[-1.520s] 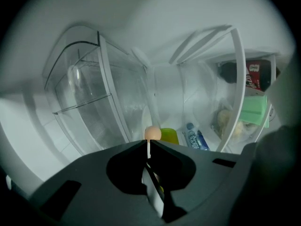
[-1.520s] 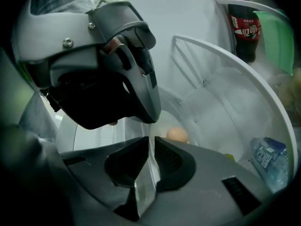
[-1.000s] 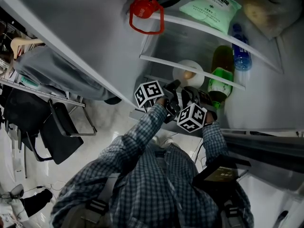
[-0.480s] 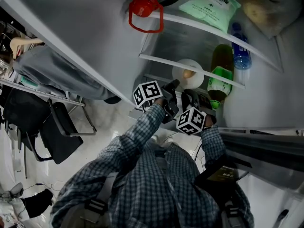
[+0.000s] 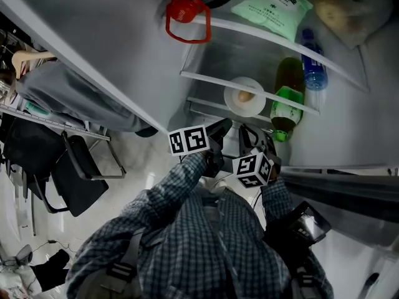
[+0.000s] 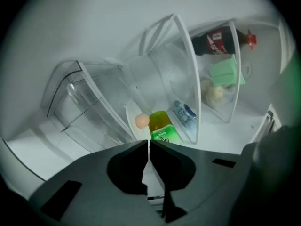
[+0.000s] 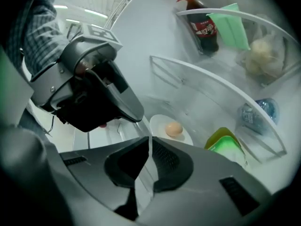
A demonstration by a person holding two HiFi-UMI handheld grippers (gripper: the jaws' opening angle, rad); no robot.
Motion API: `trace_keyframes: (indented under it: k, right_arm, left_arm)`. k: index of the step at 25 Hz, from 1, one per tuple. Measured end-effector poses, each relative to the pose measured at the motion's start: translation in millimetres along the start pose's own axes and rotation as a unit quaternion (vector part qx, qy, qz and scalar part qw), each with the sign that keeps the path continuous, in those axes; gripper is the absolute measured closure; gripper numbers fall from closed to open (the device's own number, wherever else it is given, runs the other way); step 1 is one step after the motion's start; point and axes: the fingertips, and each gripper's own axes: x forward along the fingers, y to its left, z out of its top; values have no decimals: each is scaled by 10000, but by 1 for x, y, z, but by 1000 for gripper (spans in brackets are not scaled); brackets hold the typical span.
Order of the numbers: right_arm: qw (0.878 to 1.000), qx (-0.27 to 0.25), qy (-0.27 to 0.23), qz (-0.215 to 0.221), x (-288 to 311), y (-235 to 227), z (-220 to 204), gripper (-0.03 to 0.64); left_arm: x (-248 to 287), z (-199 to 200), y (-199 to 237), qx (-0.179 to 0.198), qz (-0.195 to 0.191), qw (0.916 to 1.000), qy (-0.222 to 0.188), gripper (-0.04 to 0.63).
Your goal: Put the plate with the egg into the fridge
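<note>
Plate [image 5: 234,104] bearing an egg [image 5: 245,96], centre of the head view, resting on a lower fridge shelf [image 5: 206,80] just beside a green bottle [image 5: 283,108]. Below it in the frame, in front of the shelf edge, are the left claw [image 5: 219,127] and right claw [image 5: 250,134], side by side. Each is clenched on nothing, jaws together, apart from the plate. On the shelf above are a green packet [image 5: 272,8], a blue bottle [image 5: 312,61] and a dark bottle with a red cap [image 7: 202,27].

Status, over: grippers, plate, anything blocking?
Left gripper shut, empty; right gripper shut, empty, both clear of the plate. Plate with egg sits on a fridge shelf, beside the green bottle. Nothing in the way.
</note>
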Motion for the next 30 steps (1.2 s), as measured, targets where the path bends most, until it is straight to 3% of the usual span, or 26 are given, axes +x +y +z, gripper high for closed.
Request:
trace_keyframes:
  k: [3, 6, 11, 15, 22, 26, 30]
  right_arm:
    - [9971, 720, -207, -94, -13, -6, 7, 591]
    - [9846, 1664, -527, -92, -27, -16, 18, 592]
    - [9667, 2419, -813, -172, -41, -27, 18, 592]
    - [9483, 3052, -868, -77, -45, -25, 16, 592]
    - [9325, 3402, -1205, -163, -52, -27, 15, 592]
    - [9279, 3514, -1241, -149, -52, -29, 18, 592]
    - [9325, 3367, -1306, -49, -50, -23, 19, 608]
  left_arm:
    - [-10, -5, -8, 497, -74, 9987, 27, 577]
    - [-19, -5, -14, 1216, 39, 9926, -20, 589]
    - [-27, -8, -34, 2339, 99, 9721, -115, 589]
    - [-30, -12, -49, 3225, 106, 9465, -65, 589]
    - [-33, -27, -55, 3912, 157, 9202, 1, 589]
    - [-31, -23, -50, 3929, 265, 9192, -29, 589]
    - [-31, -20, -48, 4033, 377, 9143, -67, 589]
